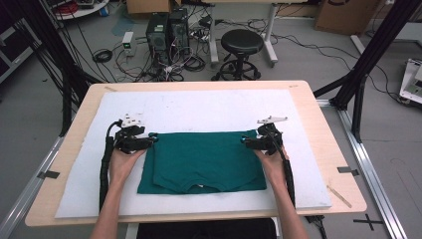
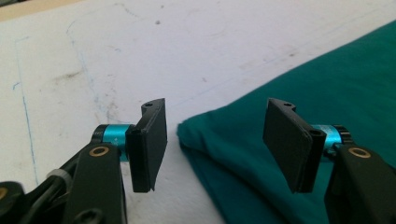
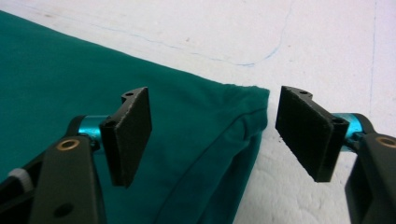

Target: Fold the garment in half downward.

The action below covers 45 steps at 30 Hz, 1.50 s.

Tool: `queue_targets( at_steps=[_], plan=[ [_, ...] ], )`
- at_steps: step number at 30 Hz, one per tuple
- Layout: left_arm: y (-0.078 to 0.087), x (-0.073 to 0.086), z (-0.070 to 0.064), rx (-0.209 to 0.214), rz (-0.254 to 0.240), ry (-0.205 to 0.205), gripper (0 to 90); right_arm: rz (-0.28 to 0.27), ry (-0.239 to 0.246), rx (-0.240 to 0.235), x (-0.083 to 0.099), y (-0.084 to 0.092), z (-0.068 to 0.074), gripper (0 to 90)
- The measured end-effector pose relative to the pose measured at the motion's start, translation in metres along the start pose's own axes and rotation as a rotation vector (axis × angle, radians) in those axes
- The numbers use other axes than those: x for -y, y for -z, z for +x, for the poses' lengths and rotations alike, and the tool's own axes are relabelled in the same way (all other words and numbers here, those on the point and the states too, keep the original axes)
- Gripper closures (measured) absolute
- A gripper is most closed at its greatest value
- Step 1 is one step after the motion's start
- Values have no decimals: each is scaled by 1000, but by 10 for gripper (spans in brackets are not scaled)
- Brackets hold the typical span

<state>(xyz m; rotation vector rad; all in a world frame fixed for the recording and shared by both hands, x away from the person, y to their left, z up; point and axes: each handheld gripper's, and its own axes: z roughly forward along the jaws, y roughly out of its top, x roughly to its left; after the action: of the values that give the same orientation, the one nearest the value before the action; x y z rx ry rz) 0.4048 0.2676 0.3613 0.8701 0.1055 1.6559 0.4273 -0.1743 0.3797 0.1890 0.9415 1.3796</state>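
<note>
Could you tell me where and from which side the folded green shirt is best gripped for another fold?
Probably at the two far corners of the green shirt, where the folded layers end in points. Each open tool, left tool and right tool, already straddles one; come in low from the outer side, since the cloth lies flat.

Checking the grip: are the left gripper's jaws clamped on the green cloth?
No: the left gripper has its jaws wide apart, and the cloth corner lies loose between them.

Bare white mat lies open beyond the folded shirt.
</note>
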Motion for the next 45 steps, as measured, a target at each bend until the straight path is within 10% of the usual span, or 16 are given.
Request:
queue_targets(
  at_steps=[29, 45],
  plan=[
    [78, 38, -36, 40, -107, 25, 284, -113, -12, -63, 48, 44, 10, 218],
    [87, 46, -41, 38, -107, 21, 285, -142, 13, -69, 49, 56, 17, 219]
  ],
)
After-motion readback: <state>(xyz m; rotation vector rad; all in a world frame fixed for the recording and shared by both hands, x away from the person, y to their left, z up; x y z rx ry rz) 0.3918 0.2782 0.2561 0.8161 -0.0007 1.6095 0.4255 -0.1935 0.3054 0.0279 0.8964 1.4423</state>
